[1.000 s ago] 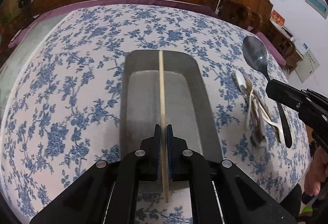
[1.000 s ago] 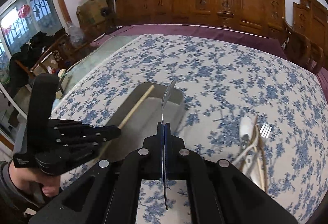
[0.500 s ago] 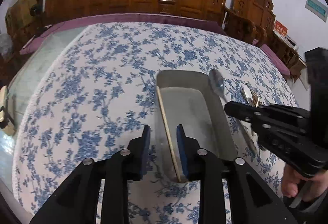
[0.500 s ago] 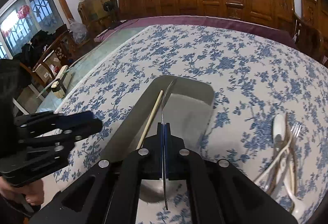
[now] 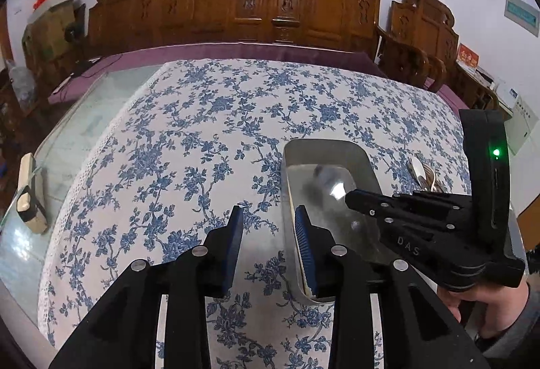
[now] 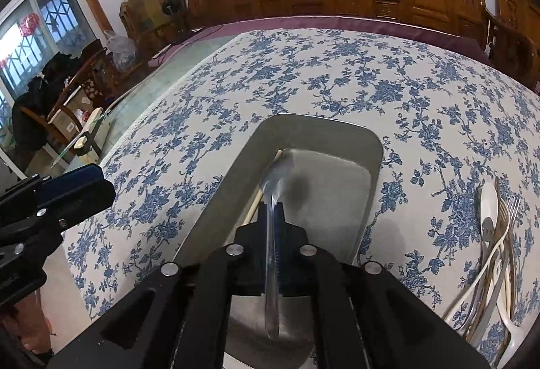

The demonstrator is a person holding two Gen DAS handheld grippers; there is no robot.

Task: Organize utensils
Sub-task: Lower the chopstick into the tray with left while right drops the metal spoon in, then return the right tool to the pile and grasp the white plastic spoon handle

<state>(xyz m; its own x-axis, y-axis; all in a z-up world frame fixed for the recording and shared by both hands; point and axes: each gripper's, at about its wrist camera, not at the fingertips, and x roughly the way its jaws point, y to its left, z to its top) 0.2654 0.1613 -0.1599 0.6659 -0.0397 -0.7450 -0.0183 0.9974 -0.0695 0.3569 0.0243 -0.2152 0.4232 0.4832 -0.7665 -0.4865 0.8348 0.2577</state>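
**Utensils: one in the tray, one going in, a pile left**

Utensils are partly sorted. A chopstick point(image 6: 260, 192) lies in the metal tray point(image 6: 368, 173), just left of the right gripper point(image 6: 271, 217), which clamps a spoon point(image 6: 271, 234) over the tray. The left gripper point(image 5: 268, 244) stands open and empty, its jaws having just parted. Remaining cutlery point(image 6: 496, 254) waits well right of the fingers.

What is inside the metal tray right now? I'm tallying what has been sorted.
The metal tray holds one wooden chopstick along its left wall. A spoon hangs over it, clamped in the right gripper. The gripper hides the tray's near end.
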